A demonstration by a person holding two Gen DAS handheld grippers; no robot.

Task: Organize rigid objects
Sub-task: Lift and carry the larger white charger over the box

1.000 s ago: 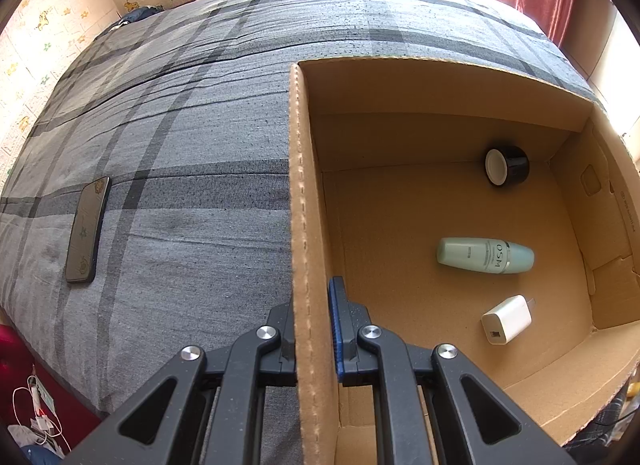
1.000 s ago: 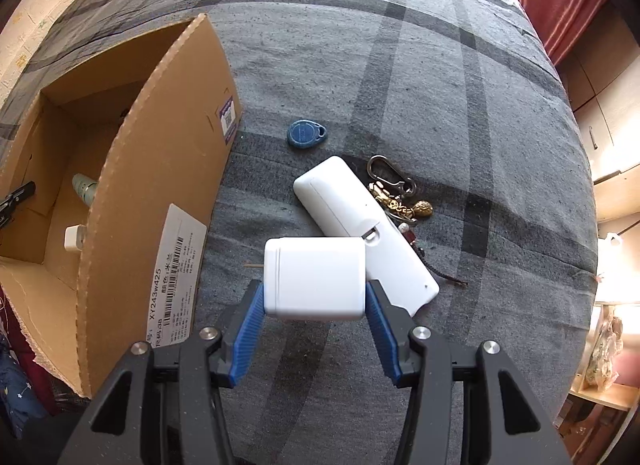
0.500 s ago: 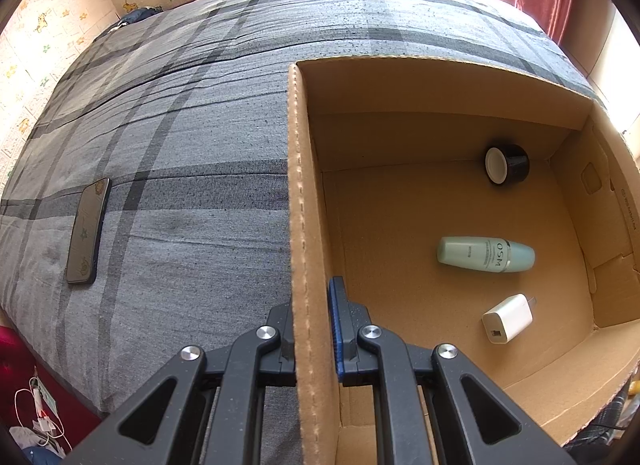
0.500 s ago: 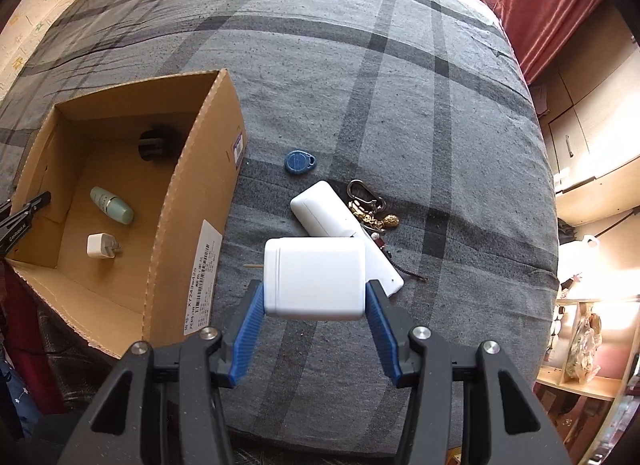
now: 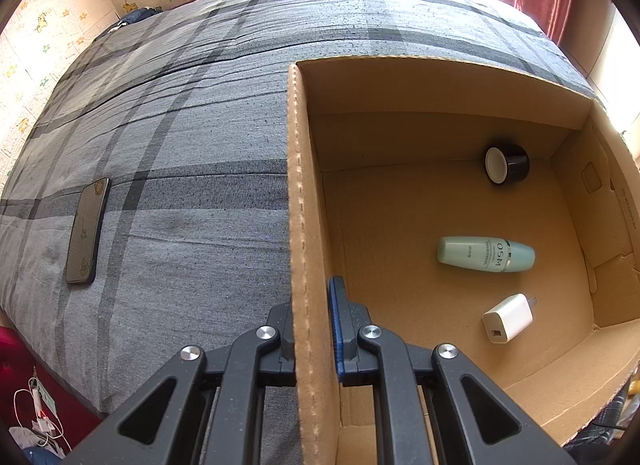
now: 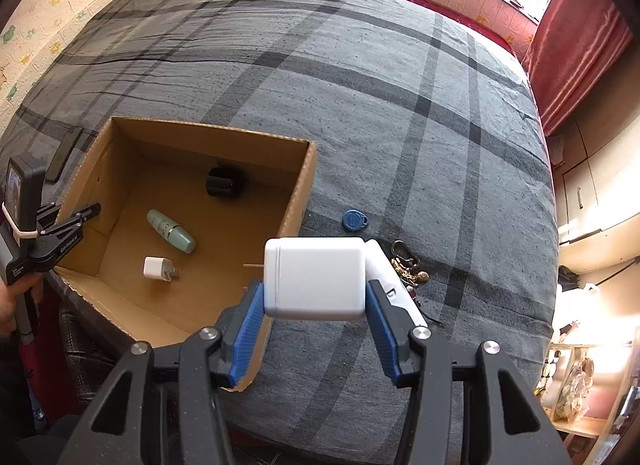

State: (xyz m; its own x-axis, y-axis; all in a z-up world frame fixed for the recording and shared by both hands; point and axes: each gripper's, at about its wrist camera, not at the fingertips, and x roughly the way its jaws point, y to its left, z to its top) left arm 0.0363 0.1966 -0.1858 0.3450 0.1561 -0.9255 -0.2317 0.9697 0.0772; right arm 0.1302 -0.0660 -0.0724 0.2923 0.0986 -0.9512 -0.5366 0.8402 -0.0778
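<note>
Sunlit cartoon-print walls (image 6: 60, 37), red curtain (image 6: 576, 45)

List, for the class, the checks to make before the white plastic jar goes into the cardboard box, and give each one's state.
1. Right gripper clamps the white plastic jar: ok.
2. Left gripper pinches the wall of the brown cardboard box: ok.
3. Jar above the opening: not ok, it is over the near wall.
4. Bare floor beside the green bottle and white charger: ok.
5. Jar lid tight: cannot tell.
</note>
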